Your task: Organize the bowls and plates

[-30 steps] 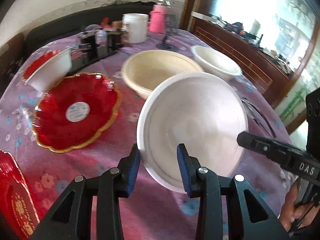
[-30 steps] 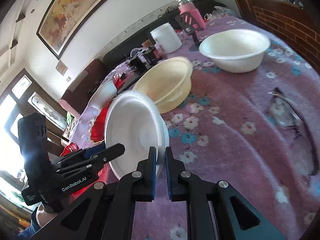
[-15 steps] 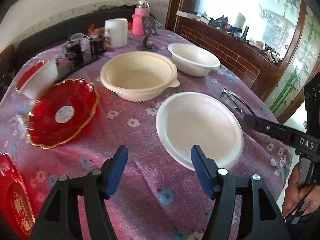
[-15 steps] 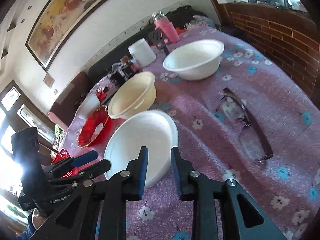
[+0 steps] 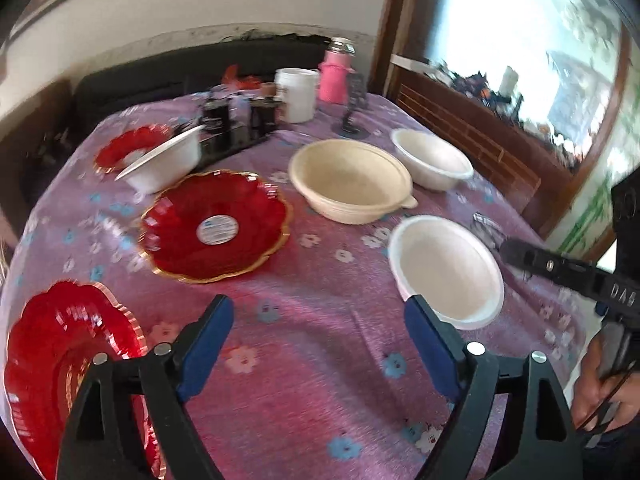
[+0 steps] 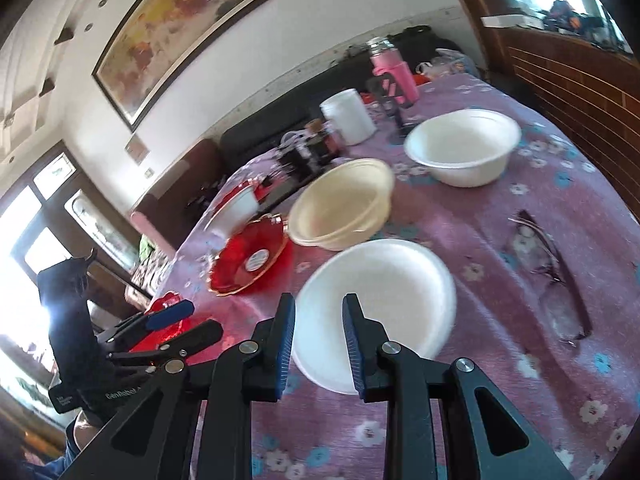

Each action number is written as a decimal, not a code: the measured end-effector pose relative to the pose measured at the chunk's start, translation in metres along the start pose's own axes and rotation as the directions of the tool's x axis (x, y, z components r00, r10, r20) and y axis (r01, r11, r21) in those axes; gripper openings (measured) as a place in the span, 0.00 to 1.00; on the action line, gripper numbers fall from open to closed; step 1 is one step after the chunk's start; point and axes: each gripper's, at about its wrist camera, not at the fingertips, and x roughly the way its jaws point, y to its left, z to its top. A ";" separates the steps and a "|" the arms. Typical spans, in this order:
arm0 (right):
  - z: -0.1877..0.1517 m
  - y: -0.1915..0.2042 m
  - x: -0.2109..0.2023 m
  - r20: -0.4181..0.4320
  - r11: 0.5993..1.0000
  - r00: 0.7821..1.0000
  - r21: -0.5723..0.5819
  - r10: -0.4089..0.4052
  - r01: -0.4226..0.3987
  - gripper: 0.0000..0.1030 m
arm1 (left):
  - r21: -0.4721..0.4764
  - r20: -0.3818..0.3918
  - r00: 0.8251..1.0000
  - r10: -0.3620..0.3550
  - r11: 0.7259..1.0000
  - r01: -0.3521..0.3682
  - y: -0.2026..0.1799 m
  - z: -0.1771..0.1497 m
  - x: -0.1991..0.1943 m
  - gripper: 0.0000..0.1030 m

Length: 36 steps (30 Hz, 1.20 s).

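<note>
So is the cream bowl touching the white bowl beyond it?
Apart. The right wrist view shows a strip of purple tablecloth between the cream bowl and the far white bowl; the left wrist view overlaps them.

Home dining room: floral purple cloth on worktop (image 5: 320,344), framed painting (image 6: 176,36) on far wall, dark sofa (image 5: 180,68), brick-lined window ledge (image 6: 568,72) right.

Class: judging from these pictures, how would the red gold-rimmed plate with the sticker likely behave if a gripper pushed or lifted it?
The red plate looks glossy and glass-like, so probably slippery and breakable. Its wide, shallow shape suggests sliding on the tablecloth, not tipping.
</note>
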 end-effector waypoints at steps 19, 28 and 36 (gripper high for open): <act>0.035 0.069 0.091 -0.171 0.995 0.982 -0.058 0.075 -0.086 0.32 | -0.223 -0.142 0.983 0.115 0.964 -0.145 0.134 0.056 0.007 0.67; 0.050 0.060 0.138 -0.236 0.999 0.971 0.021 0.041 -0.037 0.32 | -0.204 -0.217 0.964 0.154 0.959 -0.199 0.148 0.070 0.041 0.62; 0.057 0.054 0.171 -0.281 0.999 0.960 0.051 0.006 0.009 0.26 | -0.252 -0.308 0.944 0.122 0.946 -0.205 0.168 0.080 0.081 0.44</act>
